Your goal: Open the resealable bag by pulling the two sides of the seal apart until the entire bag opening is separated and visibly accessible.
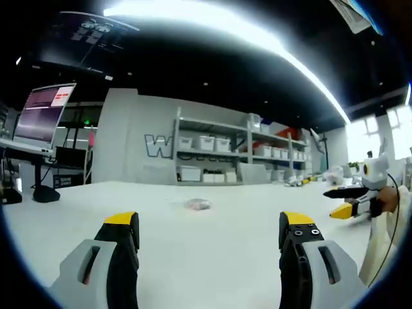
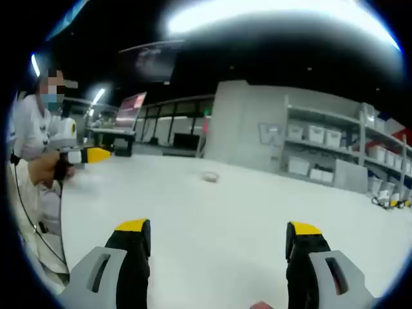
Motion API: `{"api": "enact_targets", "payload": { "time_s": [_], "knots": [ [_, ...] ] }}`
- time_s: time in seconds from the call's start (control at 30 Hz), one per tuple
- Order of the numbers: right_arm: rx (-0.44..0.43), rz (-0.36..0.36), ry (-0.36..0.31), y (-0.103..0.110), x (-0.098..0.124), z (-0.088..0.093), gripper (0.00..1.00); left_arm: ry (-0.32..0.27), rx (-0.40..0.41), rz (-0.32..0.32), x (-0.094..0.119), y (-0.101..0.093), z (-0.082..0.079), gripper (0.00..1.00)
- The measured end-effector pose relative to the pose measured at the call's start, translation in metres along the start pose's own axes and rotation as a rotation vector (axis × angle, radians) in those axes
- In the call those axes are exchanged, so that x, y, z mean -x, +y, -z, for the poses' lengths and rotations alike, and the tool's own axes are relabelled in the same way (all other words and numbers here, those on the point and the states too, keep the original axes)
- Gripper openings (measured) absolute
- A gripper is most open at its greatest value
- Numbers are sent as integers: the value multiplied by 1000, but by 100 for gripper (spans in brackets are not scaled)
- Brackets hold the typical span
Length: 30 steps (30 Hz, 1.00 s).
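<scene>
The bag lies flat and alone on the white table, well ahead of my left claw and roughly centred between its two yellow-tipped jaws. It looks small, clear and a little pinkish from here; I cannot make out the seal or which way its mouth faces. In the right gripper view the bag sits far out on the table, a little left of centre, well beyond my right claw.

Both claws are spread wide with nothing between the jaws. I judge that is how they should be at this point: the task has not begun, the bag is untouched and shut as far as I can tell, and wide jaws are ready to take one lip of the seal each.

Another person's gripper shows at the right edge of the left gripper view, and again at the left of the right gripper view, held by a person in white. It is well away from the bag.

Behind the table stand shelves with white bins, and a monitor on the left.

Next, I think, comes the approach: both claws down and forward to the bag, one to each side of its top edge.
</scene>
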State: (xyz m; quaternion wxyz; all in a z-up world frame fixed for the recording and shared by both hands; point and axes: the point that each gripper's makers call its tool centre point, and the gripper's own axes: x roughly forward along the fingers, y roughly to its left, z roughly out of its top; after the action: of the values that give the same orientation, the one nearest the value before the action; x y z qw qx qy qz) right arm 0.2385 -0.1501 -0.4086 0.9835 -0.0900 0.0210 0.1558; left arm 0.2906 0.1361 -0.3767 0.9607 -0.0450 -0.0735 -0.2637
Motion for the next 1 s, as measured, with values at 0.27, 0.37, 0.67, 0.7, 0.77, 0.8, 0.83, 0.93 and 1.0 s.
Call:
{"api": "enact_targets", "payload": {
  "time_s": [0.27, 0.37, 0.67, 0.7, 0.77, 0.8, 0.83, 0.93, 1.0],
  "knots": [
    [-15, -6, 2, 0, 0, 0, 88, 20, -11, -12, -1, 1, 3, 88],
    [-60, -17, 8, -2, 2, 0, 88, 68, 0, -27, -1, 4, 7, 88],
    [-26, 29, -6, -18, 13, -22, 86, 40, -3, -38, 6, 6, -15, 90],
    [-22, 36, -10, -20, 14, -25, 86, 56, -11, -38, 8, 6, -13, 90],
    [-9, 47, -4, -23, 14, -27, 86, 73, -21, -44, 10, 6, -12, 90],
    [6, 53, 14, -24, 15, -26, 86, 83, -18, -46, 12, 5, -12, 90],
    [24, 50, 27, -23, 15, -25, 86, 90, -14, -44, 13, 4, -11, 89],
    [26, 36, 30, -20, 15, -23, 86, 106, -3, -21, 16, -4, -12, 88],
    [21, 29, 34, -18, 14, -22, 86, 98, -10, -15, 16, -6, -17, 88]
  ]
}}
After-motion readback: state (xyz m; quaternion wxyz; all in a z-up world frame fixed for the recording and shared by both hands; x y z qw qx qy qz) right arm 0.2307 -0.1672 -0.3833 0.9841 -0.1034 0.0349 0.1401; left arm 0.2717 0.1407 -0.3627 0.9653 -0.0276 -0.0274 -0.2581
